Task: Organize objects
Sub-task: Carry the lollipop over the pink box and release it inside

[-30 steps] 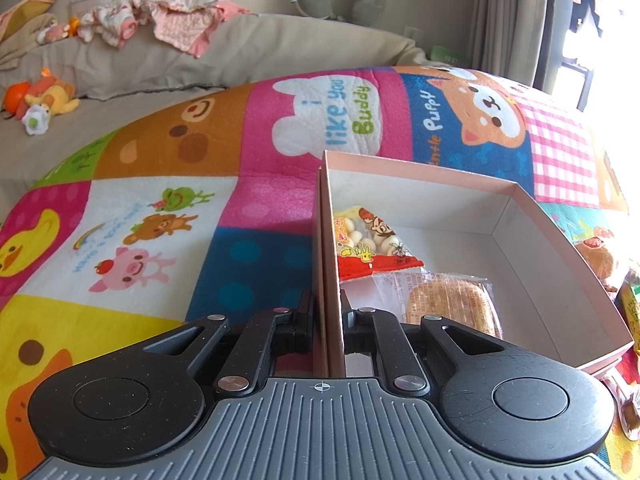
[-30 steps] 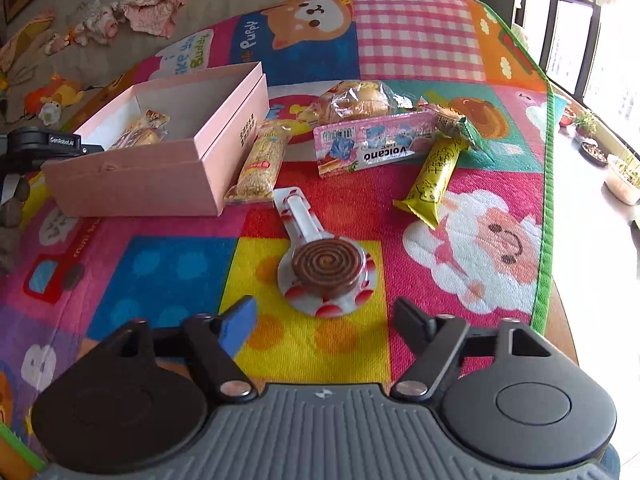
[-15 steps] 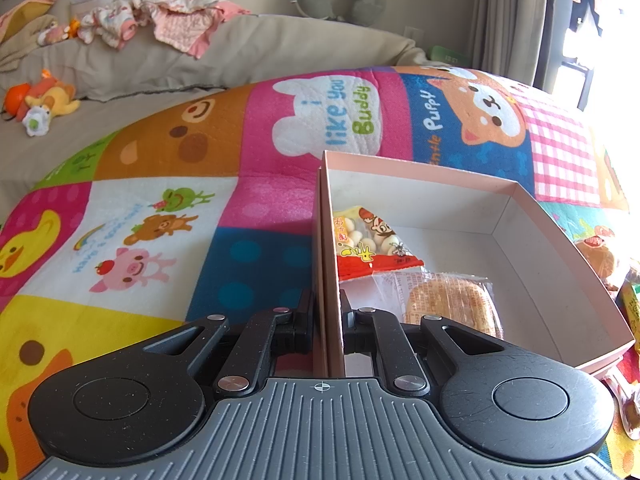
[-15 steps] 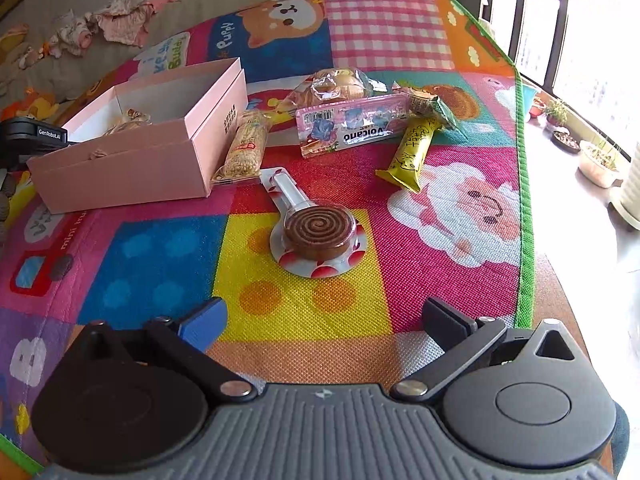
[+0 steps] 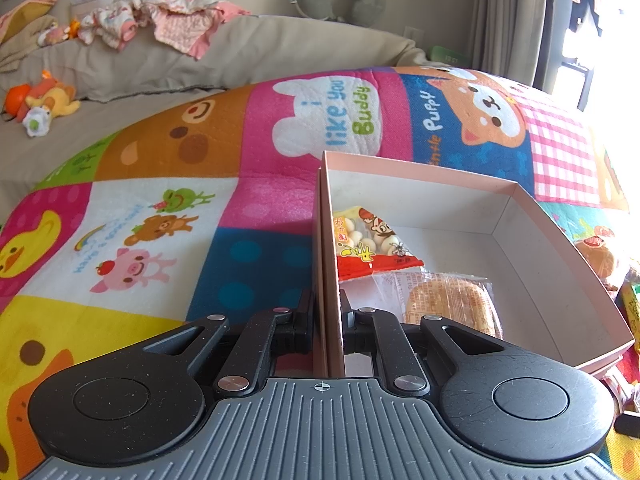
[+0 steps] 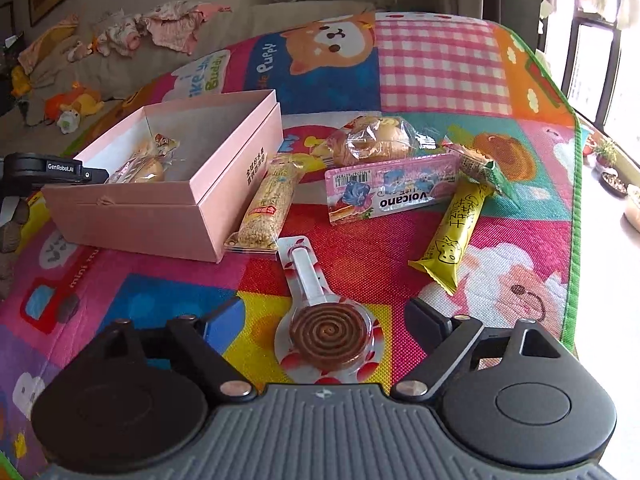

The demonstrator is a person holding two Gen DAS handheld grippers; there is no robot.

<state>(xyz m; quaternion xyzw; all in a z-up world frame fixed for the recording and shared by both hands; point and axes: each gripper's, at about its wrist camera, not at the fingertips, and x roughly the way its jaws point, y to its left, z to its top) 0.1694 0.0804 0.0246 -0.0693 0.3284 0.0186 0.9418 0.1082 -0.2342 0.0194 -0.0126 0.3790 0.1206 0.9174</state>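
Observation:
My left gripper [image 5: 326, 312] is shut on the near side wall of the open pink box [image 5: 440, 172]. Inside the box lie a red and yellow snack bag [image 5: 372, 244] and a wrapped cracker [image 5: 448, 300]. In the right wrist view, a brown spiral lollipop [image 6: 328, 336] in clear wrap lies on the play mat between the fingers of my right gripper [image 6: 326, 312]. Those jaws are closing, and the pads stand clear of the lollipop on both sides. The pink box [image 6: 160, 208] sits to the left, beyond it.
Loose snacks lie on the mat to the right of the box: a grain bar [image 6: 266, 204], a wrapped bun [image 6: 372, 140], a pink Volcano pack [image 6: 392, 192], a yellow stick pack [image 6: 456, 232]. The mat's green edge [image 6: 572, 240] runs along the right. A sofa with clothes and toys stands behind.
The right gripper has moved forward, so the lollipop now lies between its fingers; its jaws widened, then narrowed. The left gripper keeps its hold on the box wall, unmoved.

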